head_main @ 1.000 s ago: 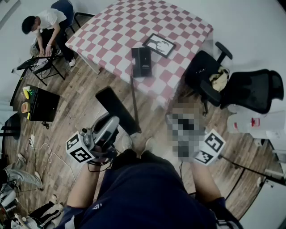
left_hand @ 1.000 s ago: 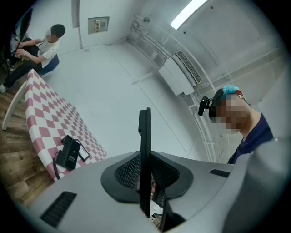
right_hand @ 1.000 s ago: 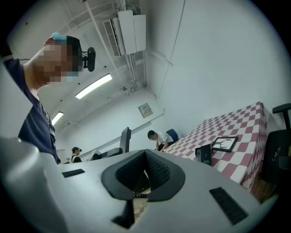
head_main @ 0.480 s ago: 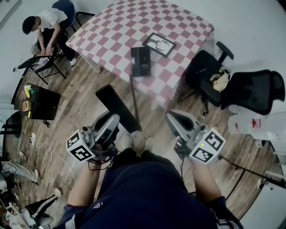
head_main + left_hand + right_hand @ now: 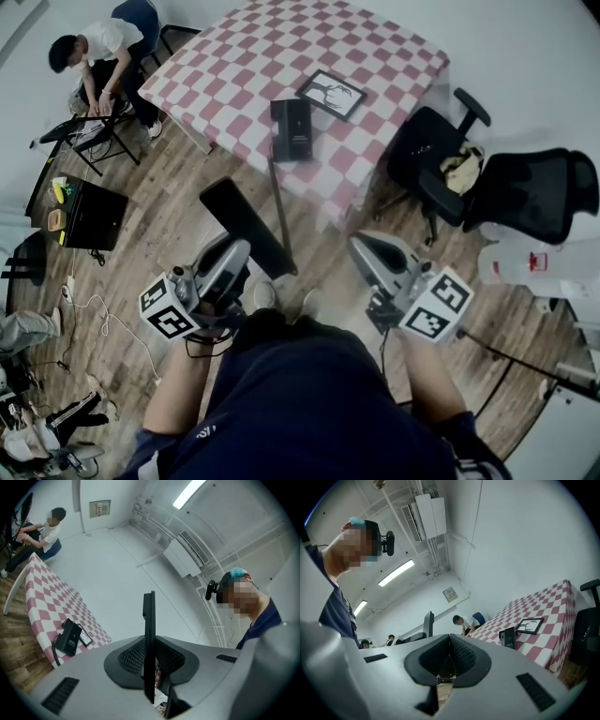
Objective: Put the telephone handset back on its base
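Observation:
The black telephone base (image 5: 292, 129) (image 5: 69, 637) (image 5: 507, 638) sits near the front edge of the checked table (image 5: 375, 56). Its cord (image 5: 279, 211) (image 5: 54, 654) runs taut off the edge to the lower end of a long flat black handset (image 5: 232, 214). My left gripper (image 5: 242, 251) is shut across the handset's middle. In the left gripper view (image 5: 149, 641) the handset (image 5: 149, 613) stands edge-on between the jaws. My right gripper (image 5: 361, 246) (image 5: 449, 638) is shut and empty; a bit of coiled cord (image 5: 438, 679) shows below its jaws.
A framed picture (image 5: 333, 94) (image 5: 529, 625) lies just behind the base. Two black office chairs (image 5: 427, 159) (image 5: 534, 187) stand right of the table. A seated person (image 5: 94, 47) works at the far left. A black case (image 5: 89, 220) and cables lie on the wooden floor.
Both grippers stay almost where they were. The table and base have drifted slightly left in the head view. Someone's legs at the left edge have moved.

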{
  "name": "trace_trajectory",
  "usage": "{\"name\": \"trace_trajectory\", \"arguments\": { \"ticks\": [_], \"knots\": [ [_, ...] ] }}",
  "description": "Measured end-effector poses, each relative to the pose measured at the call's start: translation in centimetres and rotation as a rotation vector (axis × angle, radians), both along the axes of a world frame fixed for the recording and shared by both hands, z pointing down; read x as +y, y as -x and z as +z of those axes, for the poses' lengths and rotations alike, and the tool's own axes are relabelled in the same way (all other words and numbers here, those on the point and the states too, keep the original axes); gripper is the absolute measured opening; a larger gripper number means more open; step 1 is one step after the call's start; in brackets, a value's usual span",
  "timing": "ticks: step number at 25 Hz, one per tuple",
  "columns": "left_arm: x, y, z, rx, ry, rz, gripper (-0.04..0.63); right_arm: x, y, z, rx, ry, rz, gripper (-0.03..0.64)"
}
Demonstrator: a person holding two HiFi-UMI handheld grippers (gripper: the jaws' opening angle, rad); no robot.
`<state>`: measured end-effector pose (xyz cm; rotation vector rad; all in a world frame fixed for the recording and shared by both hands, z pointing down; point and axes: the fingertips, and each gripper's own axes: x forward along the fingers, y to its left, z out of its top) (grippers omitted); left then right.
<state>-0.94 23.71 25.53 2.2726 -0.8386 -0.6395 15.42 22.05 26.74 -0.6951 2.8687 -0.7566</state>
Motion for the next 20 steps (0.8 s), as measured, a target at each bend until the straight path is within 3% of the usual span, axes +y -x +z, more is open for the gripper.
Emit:
{"name": "trace_trajectory", "arguments": {
  "ticks": [10, 20],
  "knots": [
    [-1.4, 0.8, 0.4, 0.007, 0.002, -0.015, 0.087, -1.5, 0.5, 0.6, 0.015, 0.013, -0.009, 0.017],
    [-6.1, 2.6, 1.5, 0.018, 0.015, 0.007, 0.087, -5.7, 2.1, 1.6, 0.052, 0.035, 0.019, 0.017]
  ]
}}
